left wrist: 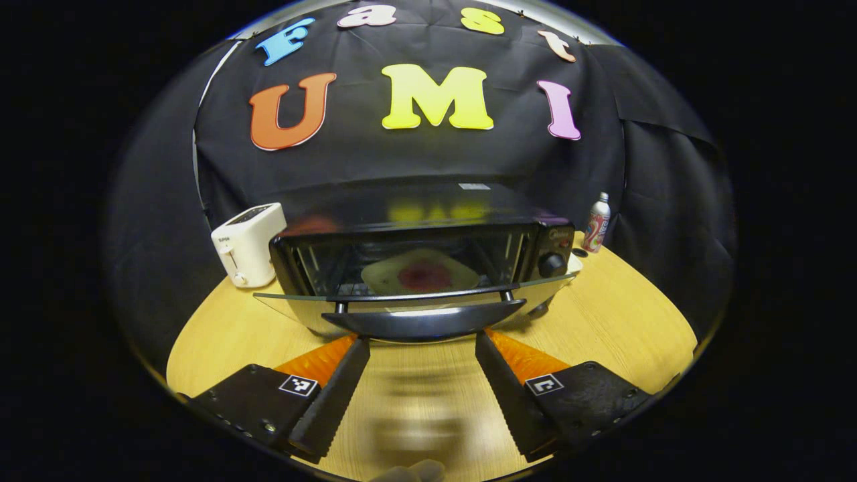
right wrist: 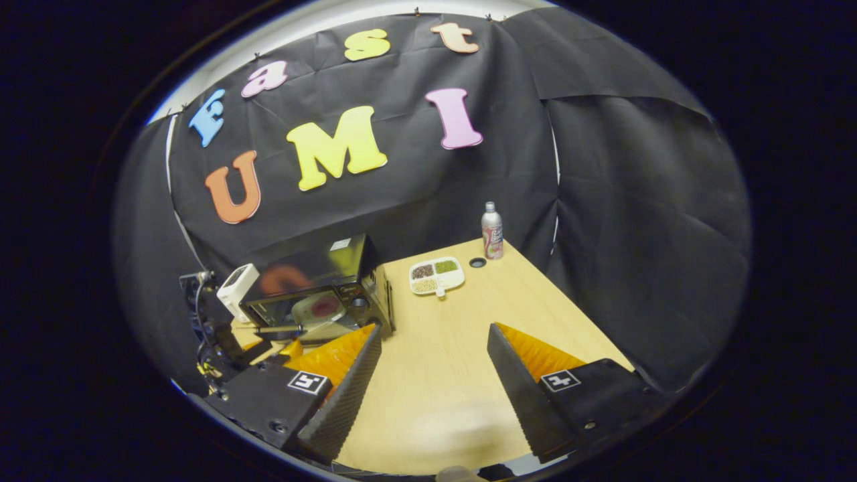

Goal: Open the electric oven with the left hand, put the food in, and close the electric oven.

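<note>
The black electric oven (left wrist: 428,234) stands in the middle of the wooden table (left wrist: 616,321), its glass door (left wrist: 281,301) swung down and open. Inside lies a pale plate with red food (left wrist: 420,274). The door's dark handle (left wrist: 422,323) is just ahead of my left gripper (left wrist: 422,340), which is open with the fingertips either side of the handle's middle, not pressing on it. In the right gripper view the oven (right wrist: 335,268) sits at the left with the plate (right wrist: 320,308) inside. My right gripper (right wrist: 434,333) is open over bare table, holding nothing.
A white toaster (left wrist: 246,244) stands left of the oven. A small bottle (right wrist: 492,231) and a black cap (right wrist: 477,262) are at the table's far corner. A white divided dish of beans (right wrist: 436,274) lies right of the oven. Black cloth walls the booth.
</note>
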Motion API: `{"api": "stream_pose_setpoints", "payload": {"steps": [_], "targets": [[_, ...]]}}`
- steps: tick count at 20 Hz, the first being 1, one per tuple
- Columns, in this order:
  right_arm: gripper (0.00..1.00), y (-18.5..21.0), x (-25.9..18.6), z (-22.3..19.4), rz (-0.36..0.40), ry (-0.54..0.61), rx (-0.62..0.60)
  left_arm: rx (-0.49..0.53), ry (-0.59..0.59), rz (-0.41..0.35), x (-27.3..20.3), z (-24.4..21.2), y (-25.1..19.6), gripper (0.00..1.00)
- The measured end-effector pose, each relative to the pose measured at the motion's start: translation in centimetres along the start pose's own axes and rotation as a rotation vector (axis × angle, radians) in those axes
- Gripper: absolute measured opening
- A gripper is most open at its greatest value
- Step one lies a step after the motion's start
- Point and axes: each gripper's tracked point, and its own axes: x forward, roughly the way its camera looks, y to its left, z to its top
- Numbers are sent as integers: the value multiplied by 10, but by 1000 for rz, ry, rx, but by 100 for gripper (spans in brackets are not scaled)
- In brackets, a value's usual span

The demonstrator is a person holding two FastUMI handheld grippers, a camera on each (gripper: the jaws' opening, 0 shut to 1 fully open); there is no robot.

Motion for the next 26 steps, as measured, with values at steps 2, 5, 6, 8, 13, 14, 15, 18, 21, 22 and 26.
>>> {"api": "stream_pose_setpoints", "payload": {"steps": [2, 5, 6, 8, 13, 14, 15, 18, 21, 22, 26], "targets": [[95, 0, 0, 3, -1, -7, -15, -9, -15, -2, 4, 9, -1, 96], [95, 3, 0, 7, 2, -14, -25, -11, -2, -7, 2, 3, -2, 96], [95, 3, 0, 7, 3, -16, -25, -9, 0, -8, 1, 2, -3, 96], [95, 4, -1, 6, 5, -12, -25, -10, 2, -11, 0, 0, -5, 96], [95, 5, -6, 2, 5, -3, -23, -16, 4, -16, -3, -1, -7, 96], [95, 7, -6, 1, 12, -1, -22, -18, 0, -14, -4, -1, -6, 96], [100, 7, -6, 0, 11, 0, -22, -18, -1, -16, -5, -1, -7, 96], [100, 7, -13, -1, 6, -3, -31, -20, -16, -10, -15, 3, -6, 96], [95, 10, -26, 20, -3, -60, -63, -26, -73, -31, -46, 29, -8, 96], [94, 10, -33, 30, -8, -94, -85, -30, -111, -39, -63, 46, -8, 96], [100, 14, -69, 77, 10, -234, -193, -38, -278, -32, -138, 106, -5, 96]]}}
